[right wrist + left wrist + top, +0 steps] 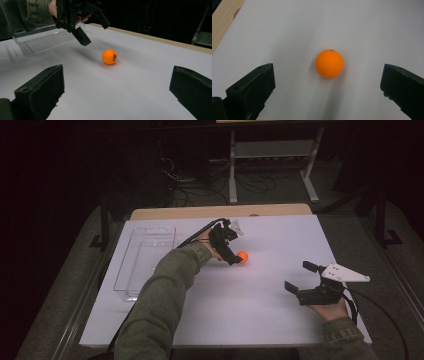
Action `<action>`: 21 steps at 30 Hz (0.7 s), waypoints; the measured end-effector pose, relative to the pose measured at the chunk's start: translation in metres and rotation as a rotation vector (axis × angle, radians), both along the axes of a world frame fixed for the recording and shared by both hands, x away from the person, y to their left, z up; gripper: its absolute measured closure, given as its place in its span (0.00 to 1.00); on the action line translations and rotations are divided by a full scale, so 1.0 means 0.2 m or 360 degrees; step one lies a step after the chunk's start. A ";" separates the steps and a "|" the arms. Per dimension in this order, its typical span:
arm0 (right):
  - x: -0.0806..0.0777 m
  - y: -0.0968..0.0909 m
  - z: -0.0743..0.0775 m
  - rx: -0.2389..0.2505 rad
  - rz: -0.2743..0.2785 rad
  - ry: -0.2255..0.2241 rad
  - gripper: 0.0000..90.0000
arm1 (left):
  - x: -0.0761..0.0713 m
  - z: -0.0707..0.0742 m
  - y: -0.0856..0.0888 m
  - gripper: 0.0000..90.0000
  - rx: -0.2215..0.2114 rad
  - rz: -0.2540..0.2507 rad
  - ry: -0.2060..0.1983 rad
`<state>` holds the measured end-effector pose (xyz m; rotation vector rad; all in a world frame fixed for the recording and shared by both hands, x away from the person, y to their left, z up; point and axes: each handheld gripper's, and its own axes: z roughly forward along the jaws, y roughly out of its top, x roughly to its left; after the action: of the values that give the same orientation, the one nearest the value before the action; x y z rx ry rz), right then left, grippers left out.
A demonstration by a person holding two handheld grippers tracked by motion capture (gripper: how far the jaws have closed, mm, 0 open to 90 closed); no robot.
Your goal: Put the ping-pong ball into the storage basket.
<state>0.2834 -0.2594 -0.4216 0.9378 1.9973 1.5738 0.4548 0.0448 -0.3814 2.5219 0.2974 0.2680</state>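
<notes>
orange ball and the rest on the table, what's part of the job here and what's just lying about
Part of the job:
- orange ball, on the white sheet between the open jaws of the left tongs
- left tongs, hovering over the ball

Just lying about:
- clear plastic tray, at the left, nothing seen in it
- right tongs, open, off to the right, away from the ball

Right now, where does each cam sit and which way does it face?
High view: above the person's side, looking forward and down on the table; both sleeved forearms enter from the bottom, left gripper over the orange ball, right gripper apart from it.
Left gripper view: on the left gripper, looking down past its open jaws at the ball.
Right gripper view: on the right gripper, low, looking across the table between its open jaws at the ball, the left gripper and the clear tray.
All three share the ball.
</notes>
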 end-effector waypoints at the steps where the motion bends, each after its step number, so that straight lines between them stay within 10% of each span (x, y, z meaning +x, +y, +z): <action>1: 0.00 0.00 0.00 0.0000 0.0000 0.0000 0.00 | 0.00 0.00 0.00 0.00 0.0008 -0.0003 -0.0005; 21: 0.00 0.00 0.00 -0.0007 0.0009 0.0002 0.00 | 0.03 -0.08 -0.03 0.00 0.0027 -0.0035 0.0012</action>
<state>0.2840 -0.2589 -0.4221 0.9328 2.0047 1.5718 0.4599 0.0394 -0.3966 2.5417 0.2716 0.2532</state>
